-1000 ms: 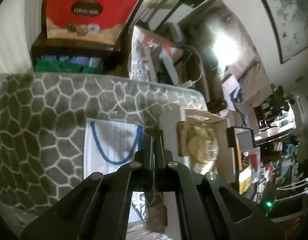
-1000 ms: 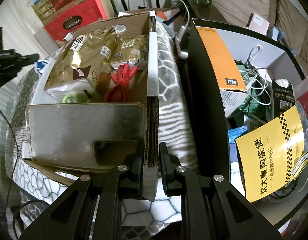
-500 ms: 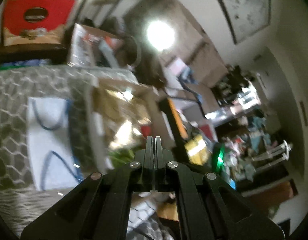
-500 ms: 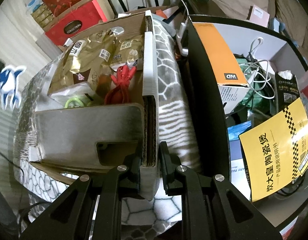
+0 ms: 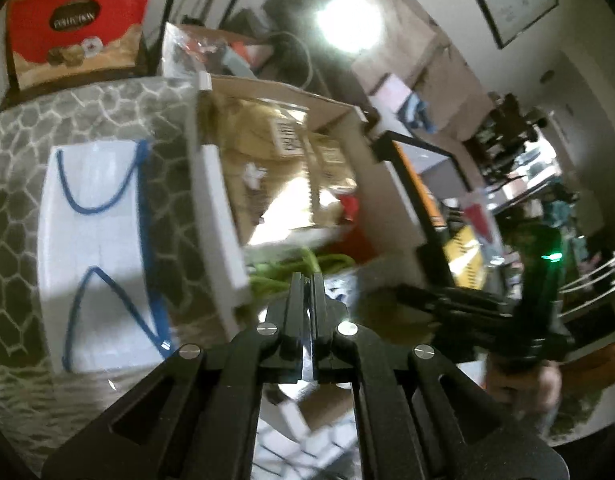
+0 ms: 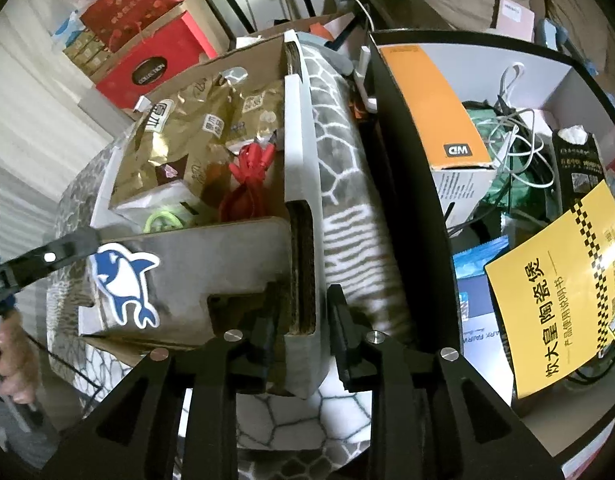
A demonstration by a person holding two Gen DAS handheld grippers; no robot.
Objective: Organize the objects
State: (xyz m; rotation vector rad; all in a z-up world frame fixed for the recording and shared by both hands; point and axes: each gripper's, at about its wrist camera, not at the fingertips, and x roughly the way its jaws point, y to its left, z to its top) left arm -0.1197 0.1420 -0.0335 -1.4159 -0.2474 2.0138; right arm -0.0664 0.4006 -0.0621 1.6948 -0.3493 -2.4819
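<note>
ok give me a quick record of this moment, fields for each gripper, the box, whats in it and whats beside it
left gripper: jaws shut on dolphin sticker, held in front of the cardboard box near flap
right gripper: jaws opening, box side wall between them, pads not pressing
in box: gold packets, red cable, green cable
under box: patterned blanket
beside box: white bag with blue handles on one side, black bin holding an orange box on the other

Shut left claw over cardboard box
</note>
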